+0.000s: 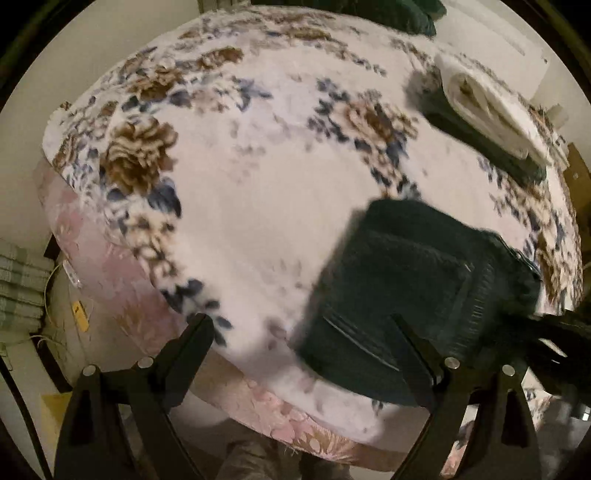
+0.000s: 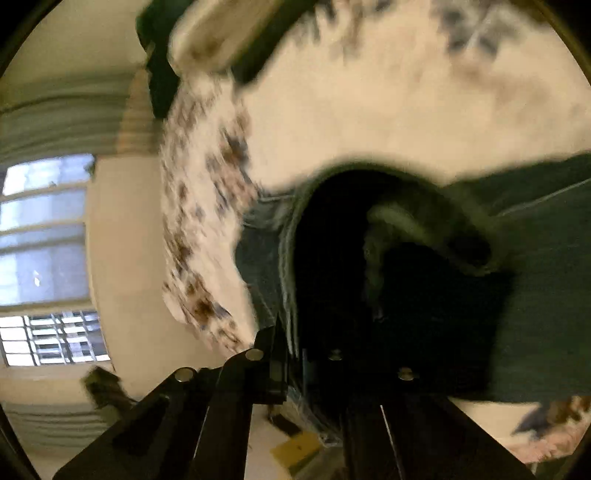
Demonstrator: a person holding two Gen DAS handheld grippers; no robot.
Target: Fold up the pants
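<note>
Dark green pants [image 1: 413, 288] lie folded into a compact bundle on the flowered blanket [image 1: 258, 192] near the bed's front right. My left gripper [image 1: 299, 325] is open and empty, held above the bed's front edge just left of the pants. My right gripper [image 2: 317, 332] is shut on the pants [image 2: 535, 295]; the cloth fills the view between its fingers and hides the right fingertip. The right gripper also shows in the left wrist view [image 1: 554, 325] at the bundle's right edge.
A folded white cloth [image 1: 487, 107] lies on a dark garment [image 1: 491, 144] at the bed's back right. A dark pillow [image 1: 406, 14] sits at the far edge. The bed's pink mattress side [image 1: 110, 266] drops off at the front left. A window [image 2: 44, 258] is on the right view's left.
</note>
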